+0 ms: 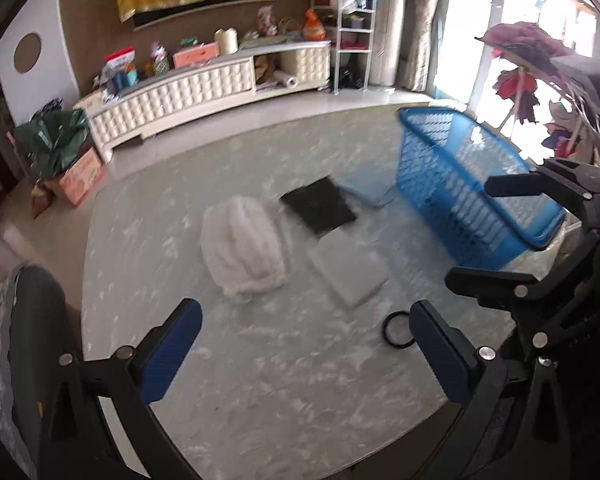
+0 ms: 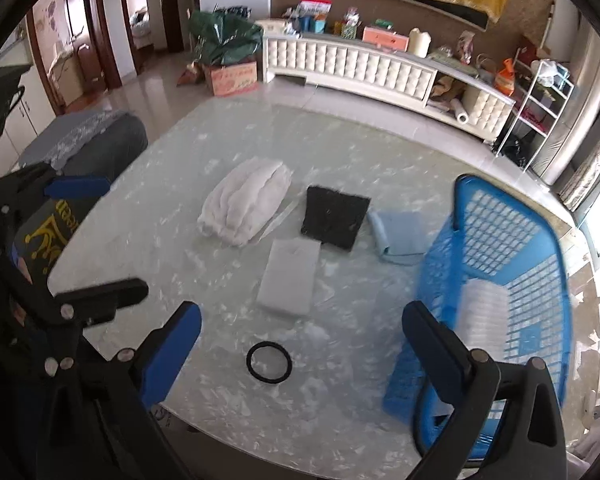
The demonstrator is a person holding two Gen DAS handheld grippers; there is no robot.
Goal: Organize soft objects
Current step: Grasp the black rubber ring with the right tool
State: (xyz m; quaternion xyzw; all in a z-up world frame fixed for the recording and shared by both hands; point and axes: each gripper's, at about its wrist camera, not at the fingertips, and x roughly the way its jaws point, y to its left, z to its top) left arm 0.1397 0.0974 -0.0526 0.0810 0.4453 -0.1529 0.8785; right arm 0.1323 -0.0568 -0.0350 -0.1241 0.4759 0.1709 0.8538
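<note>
Two hand-held grippers hover above the near edge of a pale marbled table point(image 2: 148, 216), both with fingers spread wide and holding nothing.

The left gripper point(image 1: 300, 356) sits near and slightly left. The right gripper point(image 2: 300, 356) sits near and to the right, beside a blue basket point(image 2: 512, 264) that stands on the right of the table. The basket looks nearly empty; something pale shows through its mesh, but what it is cannot be told.

Four soft things lie in the middle of the table, well apart from both grippers. On the far left is a white bundle point(image 2: 246, 208) of fluffy cloth, its long axis running from near-left to far-right. Just right of it lies a black pad point(image 2: 334, 218), flat and square. Right of that, closest to the basket, is a blue cloth point(image 2: 398, 238), folded. Nearer than these lies a white sponge point(image 2: 290, 280), a flat block whose long axis points away from the grippers.

A black ring point(image 2: 269, 367) lies nearest of all, between the right gripper's fingers in its view.

The sponge is straight ahead of both grippers, slightly right of the left one. Judging by position, the right gripper is better placed for it, being beside the basket, and its fingers already line up across the sponge's short side.
</note>
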